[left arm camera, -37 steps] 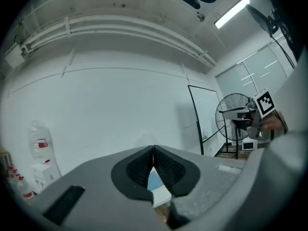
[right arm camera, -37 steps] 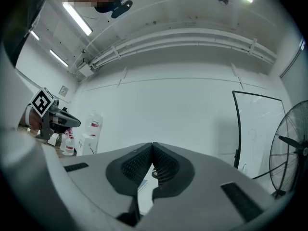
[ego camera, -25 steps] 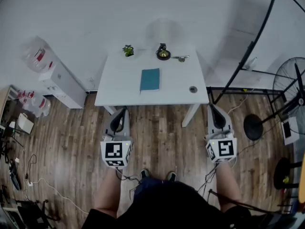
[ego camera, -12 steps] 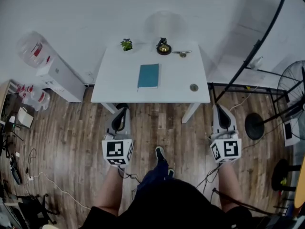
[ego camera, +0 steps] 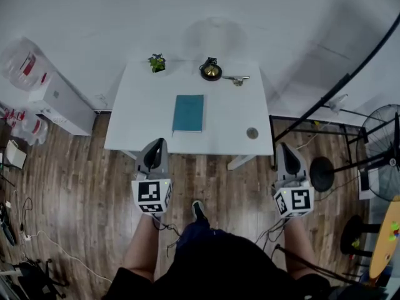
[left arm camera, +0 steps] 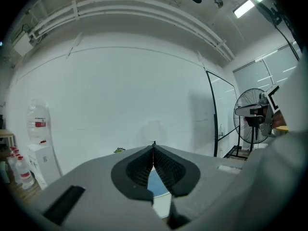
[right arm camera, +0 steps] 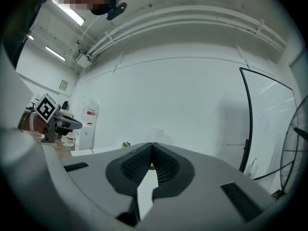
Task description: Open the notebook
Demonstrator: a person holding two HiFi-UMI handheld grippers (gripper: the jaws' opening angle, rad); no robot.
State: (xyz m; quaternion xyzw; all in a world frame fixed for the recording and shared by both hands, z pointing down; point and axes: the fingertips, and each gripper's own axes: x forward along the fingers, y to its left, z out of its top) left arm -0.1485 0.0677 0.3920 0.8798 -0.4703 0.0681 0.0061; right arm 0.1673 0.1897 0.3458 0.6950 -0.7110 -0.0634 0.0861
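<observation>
A closed teal notebook (ego camera: 188, 113) lies flat near the middle of the white table (ego camera: 225, 124). My left gripper (ego camera: 156, 141) is shut and empty; in the head view its tip lies over the table's front edge, just short of the notebook and a little to its left. In the left gripper view the jaws (left arm camera: 154, 143) meet at the tip, and a strip of the notebook (left arm camera: 155, 184) shows through the gap below. My right gripper (ego camera: 281, 145) hangs off the table's front right corner, shut with nothing in it; its pads (right arm camera: 152, 144) touch at the tip.
At the table's far edge stand a small potted plant (ego camera: 157, 62), a dark and brass ornament (ego camera: 211, 71) and a metal object (ego camera: 236, 78). A small round disc (ego camera: 252, 132) lies near the right front. A water dispenser (ego camera: 53, 99) stands left, a fan (ego camera: 381, 142) right.
The person has stepped toward the table. Both grippers have come forward from over the wooden floor to the table's front edge, still shut.
</observation>
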